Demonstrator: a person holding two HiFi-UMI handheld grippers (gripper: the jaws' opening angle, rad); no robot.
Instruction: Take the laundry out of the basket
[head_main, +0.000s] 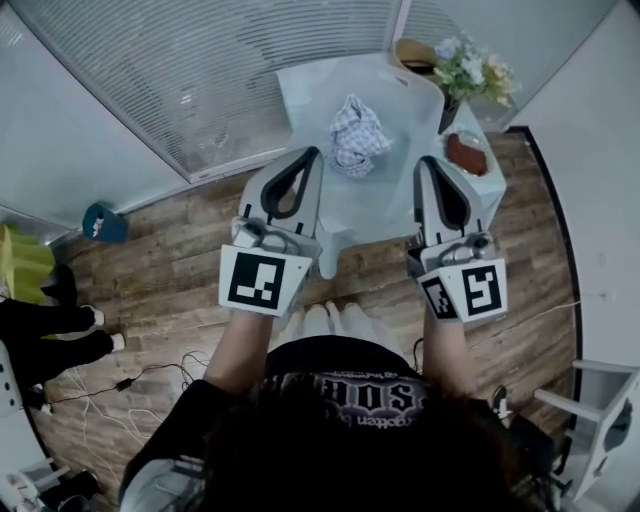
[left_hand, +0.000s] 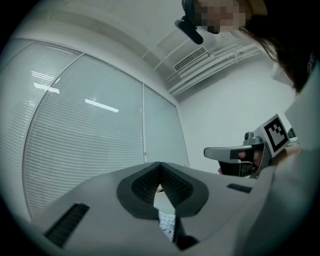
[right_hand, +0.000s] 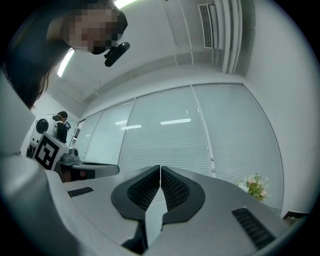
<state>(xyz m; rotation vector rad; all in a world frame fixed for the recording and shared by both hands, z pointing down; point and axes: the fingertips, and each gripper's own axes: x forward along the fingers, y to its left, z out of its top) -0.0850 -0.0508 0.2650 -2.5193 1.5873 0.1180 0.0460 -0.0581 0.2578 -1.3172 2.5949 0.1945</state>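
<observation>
At the frame's left edge in the head view, a bystander's dark legs (head_main: 45, 335) and loose cables (head_main: 150, 375) are seen on the wood floor (head_main: 180, 260). The left gripper (head_main: 312, 153) is shown with jaws pressed together on nothing, overlapping the near edge of the white table (head_main: 400, 120). The checked laundry (head_main: 355, 135) lies crumpled mid-table, above and between both tips. The right gripper (head_main: 425, 162) is likewise closed and empty. Flowers (head_main: 470, 70) crowd the table's right corner, and bare floor runs beyond it.
</observation>
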